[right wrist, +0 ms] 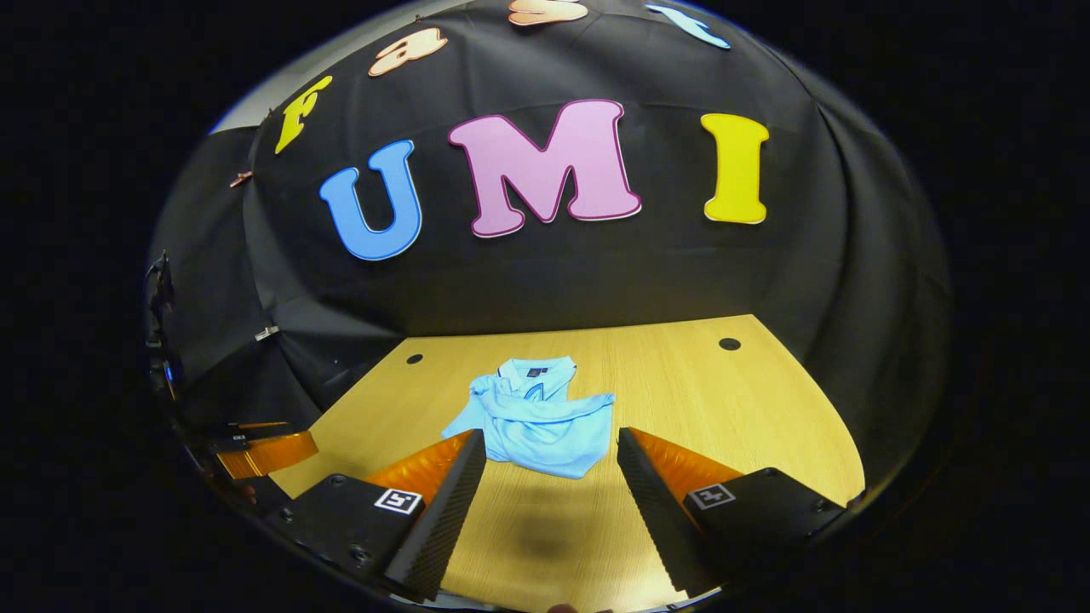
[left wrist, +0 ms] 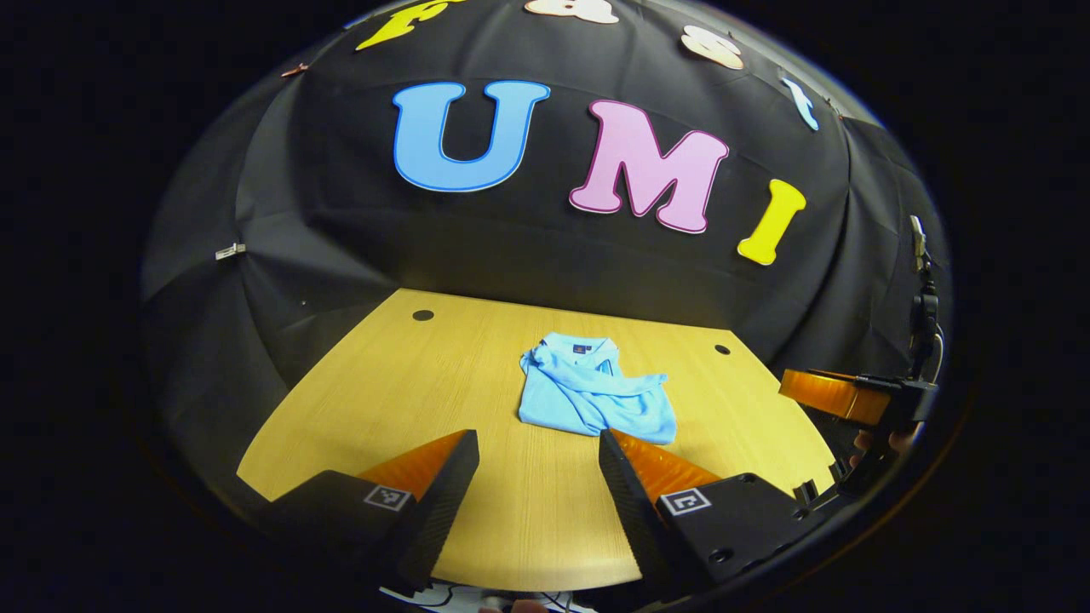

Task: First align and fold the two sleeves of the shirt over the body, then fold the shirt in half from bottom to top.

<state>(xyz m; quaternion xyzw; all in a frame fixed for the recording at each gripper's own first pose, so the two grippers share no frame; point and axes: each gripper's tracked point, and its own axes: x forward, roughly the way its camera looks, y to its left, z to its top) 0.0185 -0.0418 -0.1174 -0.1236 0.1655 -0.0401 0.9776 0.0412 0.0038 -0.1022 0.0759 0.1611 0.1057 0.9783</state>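
In the left gripper view, the left gripper [left wrist: 538,447] hangs wide open over the table [left wrist: 383,400] and holds nothing; the folded blue shirt [left wrist: 592,392] lies just beyond its fingertips. In the right gripper view, the right gripper [right wrist: 552,445] is also wide open and empty, and the shirt [right wrist: 536,417] lies between and behind its fingers, on the table [right wrist: 724,409].

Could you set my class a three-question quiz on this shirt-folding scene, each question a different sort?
1. True or false: the blue shirt lies on the wooden table.
2. The left gripper has its jaws: A) open, B) shut on the shirt, C) shut on nothing.
3. Fill in: the collar end of the shirt points toward the booth's ____.

Key: 1 true. 2 A. 3 wall; the right gripper is open too, and neither touches the shirt.
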